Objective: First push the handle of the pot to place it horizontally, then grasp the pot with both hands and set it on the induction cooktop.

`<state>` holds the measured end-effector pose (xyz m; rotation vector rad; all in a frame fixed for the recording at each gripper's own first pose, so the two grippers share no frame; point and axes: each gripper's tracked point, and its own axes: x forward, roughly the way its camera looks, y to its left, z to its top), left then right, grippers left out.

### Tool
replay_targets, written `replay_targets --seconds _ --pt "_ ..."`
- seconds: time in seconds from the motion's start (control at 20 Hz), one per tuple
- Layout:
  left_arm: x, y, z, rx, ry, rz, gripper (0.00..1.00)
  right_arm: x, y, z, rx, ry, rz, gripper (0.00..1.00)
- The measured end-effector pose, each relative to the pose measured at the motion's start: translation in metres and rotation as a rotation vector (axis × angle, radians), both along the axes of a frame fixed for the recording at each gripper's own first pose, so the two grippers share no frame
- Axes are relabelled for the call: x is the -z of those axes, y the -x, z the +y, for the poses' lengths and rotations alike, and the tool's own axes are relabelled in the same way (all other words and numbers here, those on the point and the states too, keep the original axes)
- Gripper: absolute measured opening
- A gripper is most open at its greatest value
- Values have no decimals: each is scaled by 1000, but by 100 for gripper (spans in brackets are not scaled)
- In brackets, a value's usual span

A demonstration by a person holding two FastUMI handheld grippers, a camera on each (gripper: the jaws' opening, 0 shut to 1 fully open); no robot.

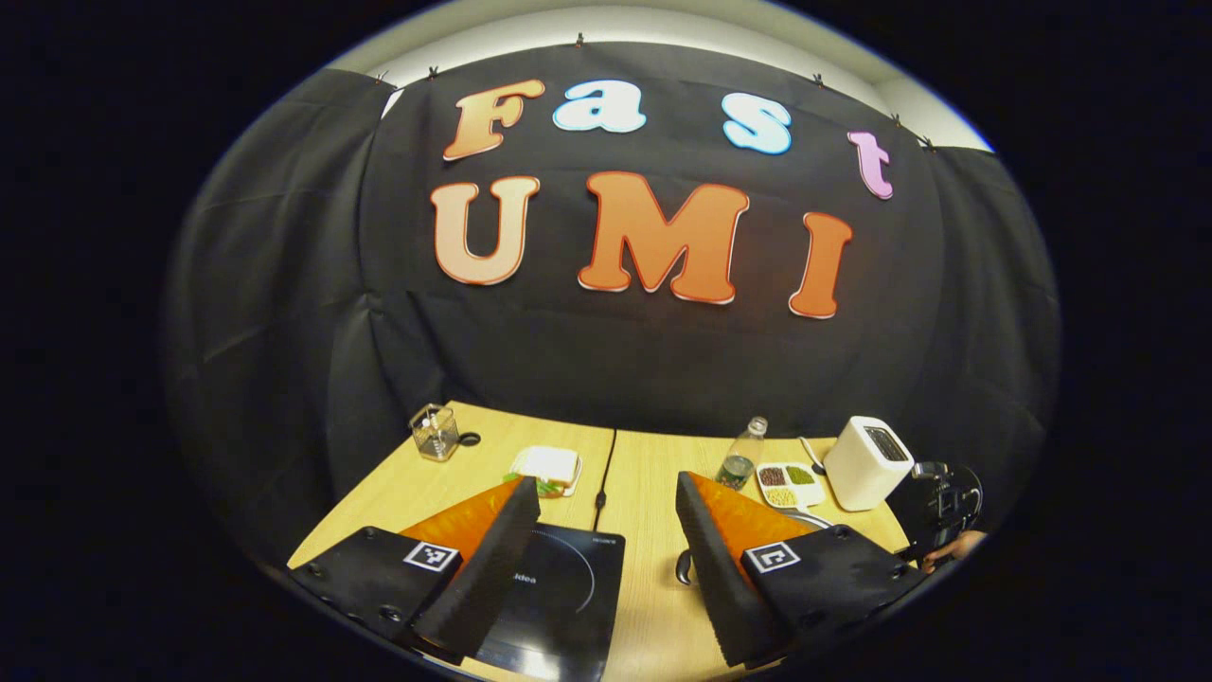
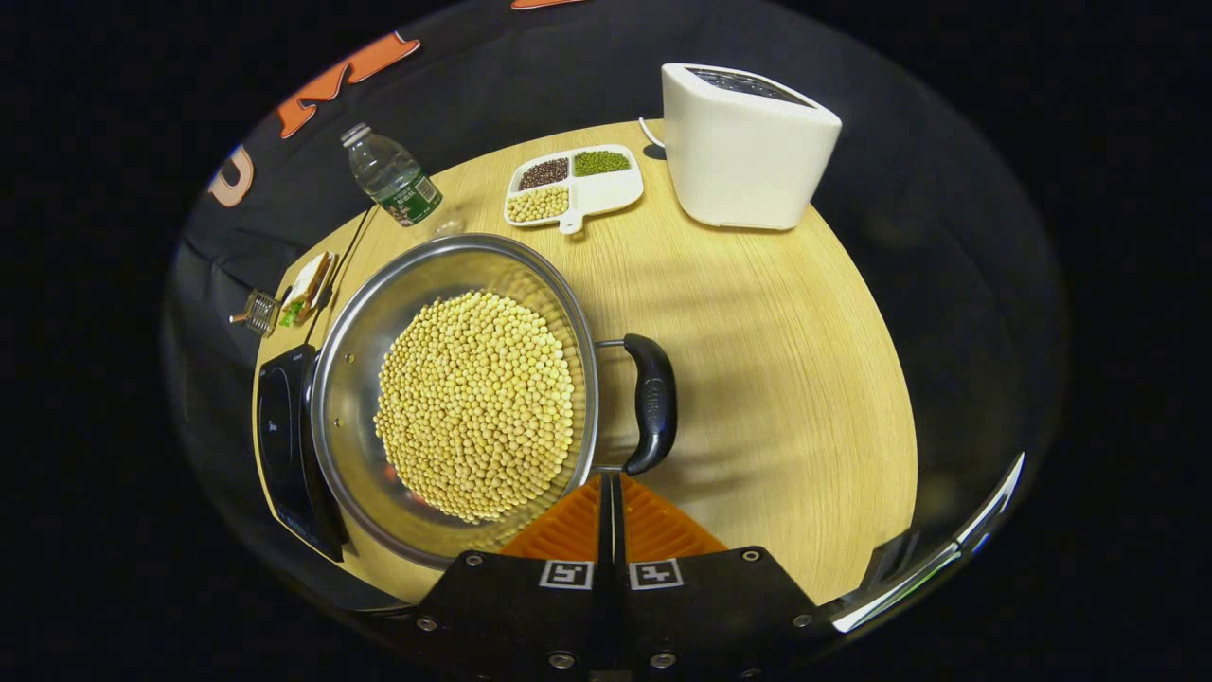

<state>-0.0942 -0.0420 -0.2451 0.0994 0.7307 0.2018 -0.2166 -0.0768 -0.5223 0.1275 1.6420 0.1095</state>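
A steel pot (image 2: 355,379) full of pale yellow beans (image 2: 473,407) stands on the wooden table (image 2: 786,379). Its black loop handle (image 2: 651,403) points right in the right gripper view. The black induction cooktop (image 2: 279,436) lies just left of the pot, whose left side overlaps the cooktop's edge. My right gripper (image 2: 606,488) is shut with nothing between its fingers, its tips at the pot's rim just below that handle. My left gripper (image 1: 608,485) hangs open above the cooktop (image 1: 568,597), holding nothing. A sliver of the pot's rim (image 1: 807,517) peeks out behind its right finger.
Along the back stand a white boxy appliance (image 2: 743,142), a divided dish of beans (image 2: 573,185) and a plastic bottle (image 2: 390,180). A sandwich (image 2: 305,284) and a small clear container (image 2: 254,311) sit at the far left. Bare tabletop lies right of the pot.
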Motion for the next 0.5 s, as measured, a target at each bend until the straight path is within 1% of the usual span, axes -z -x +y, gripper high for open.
replay_targets --seconds 0.2,0.35,0.5 --pt "20 29 -10 -58 10 86 95 7 -17 -4 -73 -23 -5 0" --pt "35 52 -16 -98 17 148 95 12 -25 -7 -119 -16 -7 0" --pt "61 70 -28 -102 51 243 95 8 -23 -9 -146 -15 -20 0"
